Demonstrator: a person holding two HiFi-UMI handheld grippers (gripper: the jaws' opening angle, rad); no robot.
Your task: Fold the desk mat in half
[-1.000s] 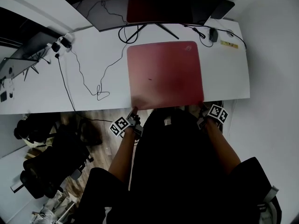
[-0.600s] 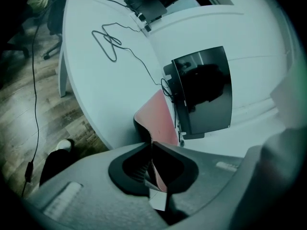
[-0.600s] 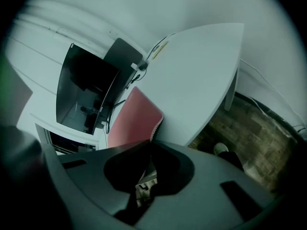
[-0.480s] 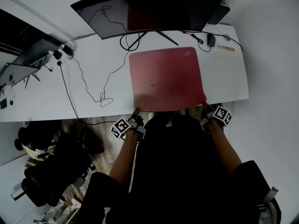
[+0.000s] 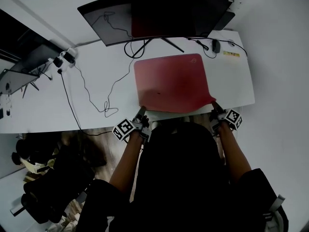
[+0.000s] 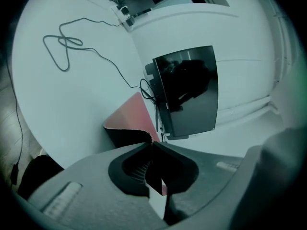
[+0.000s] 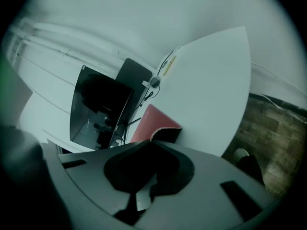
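The red desk mat (image 5: 173,82) lies on the white desk (image 5: 77,88) in front of the monitor, and its near edge is lifted off the desk. My left gripper (image 5: 140,111) is shut on the mat's near left corner (image 6: 144,137). At the near right corner (image 7: 154,136) my right gripper (image 5: 214,104) is shut as well. In both gripper views the mat (image 6: 128,120) (image 7: 156,124) shows its red top and black underside curling up into the closed jaws.
A wide dark monitor (image 5: 154,13) stands at the back of the desk on a splayed stand. A thin black cable (image 5: 91,88) snakes across the desk left of the mat. A mouse (image 5: 216,46) lies at the back right. A black chair (image 5: 53,178) stands on the wooden floor lower left.
Both grippers have risen and moved toward the monitor with the mat's near corners. The near edge has left the desk and the mat looks shorter from above.
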